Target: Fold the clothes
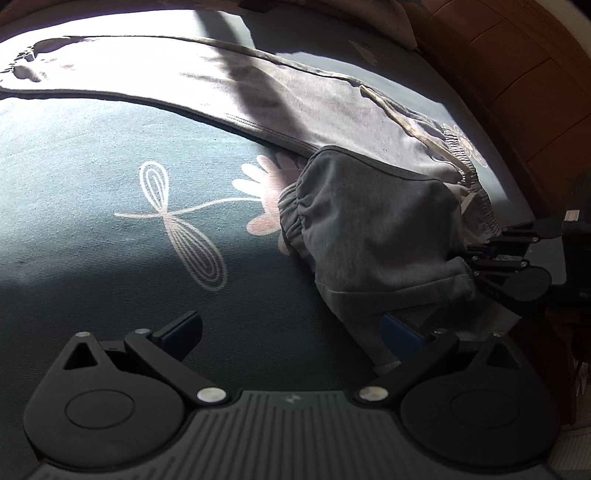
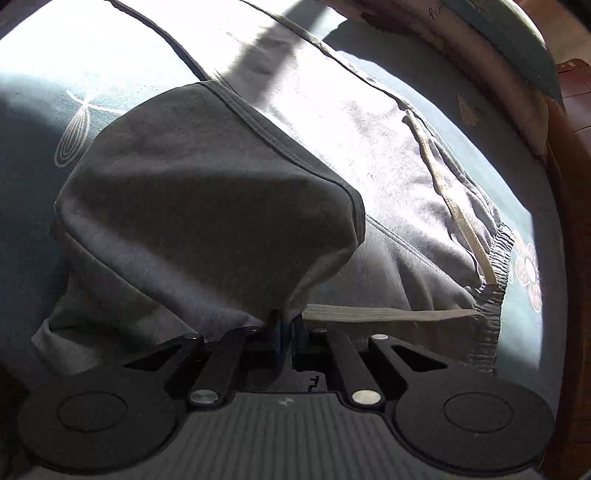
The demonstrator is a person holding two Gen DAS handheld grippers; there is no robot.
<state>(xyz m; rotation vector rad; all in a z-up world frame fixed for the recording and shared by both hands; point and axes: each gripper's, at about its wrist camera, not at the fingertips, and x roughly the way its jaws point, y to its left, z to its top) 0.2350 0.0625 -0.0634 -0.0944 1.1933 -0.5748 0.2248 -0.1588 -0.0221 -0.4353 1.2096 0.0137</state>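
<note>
Grey sweatpants (image 1: 295,110) lie on the bed, one leg stretching to the far left in sunlight, the waistband (image 2: 495,266) and pale drawstring (image 2: 454,206) at the right. My right gripper (image 2: 284,328) is shut on a raised fold of the pants (image 2: 207,192), which drapes over its left side. In the left wrist view that fold (image 1: 369,229), with a gathered elastic edge, hangs from the right gripper (image 1: 480,254). My left gripper (image 1: 291,332) is open just above the sheet; its right finger (image 1: 399,336) is at the fold's lower edge and partly covered by cloth.
A dark teal sheet (image 1: 92,240) with pale dragonfly and flower prints covers the bed. Brown wooden furniture (image 1: 517,74) runs along the right edge of the bed. A pillow (image 2: 509,33) lies at the far right. Strong sunlight falls across the far side.
</note>
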